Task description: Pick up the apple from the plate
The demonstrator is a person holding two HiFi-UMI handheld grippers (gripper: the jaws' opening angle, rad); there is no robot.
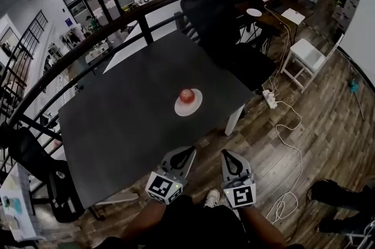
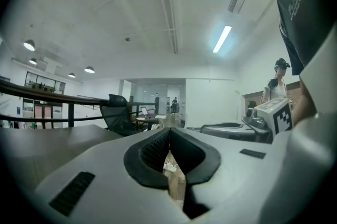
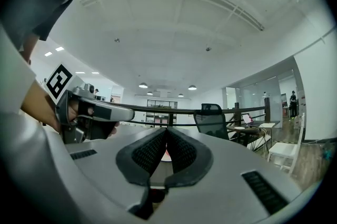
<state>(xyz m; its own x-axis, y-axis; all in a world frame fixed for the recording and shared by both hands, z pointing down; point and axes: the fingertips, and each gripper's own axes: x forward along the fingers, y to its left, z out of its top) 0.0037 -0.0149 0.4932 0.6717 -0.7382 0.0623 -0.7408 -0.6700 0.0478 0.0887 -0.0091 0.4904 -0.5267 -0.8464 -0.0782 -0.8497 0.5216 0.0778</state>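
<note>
Grippers point level and side by side at the near edge of the dark table (image 1: 129, 119), held out from the person's body at the bottom of the head view. The left gripper (image 1: 186, 154) has its jaws closed tip to tip with nothing between them, and so does the right gripper (image 1: 227, 157) just beside it. The apple (image 1: 186, 95) sits on the white plate (image 1: 187, 111) out on the table, well apart from both, with only bare tabletop between. From above, the marker cubes and dark sleeves cover the hands; the right gripper view shows one hand (image 3: 39, 107) wrapped round the left gripper's handle. Through the slot below the right gripper's closed tips a sliver of white and red shows, too small to be sure of. A black chair (image 1: 35, 166) stands left of the table, a dark railing (image 1: 117, 22) runs behind it, another black chair (image 1: 214, 7) stands at its far side, and to the right a white stool (image 1: 306, 57), a power strip (image 1: 270, 98) and a white cable (image 1: 290, 142) are on the wooden floor (image 1: 319, 119).
</note>
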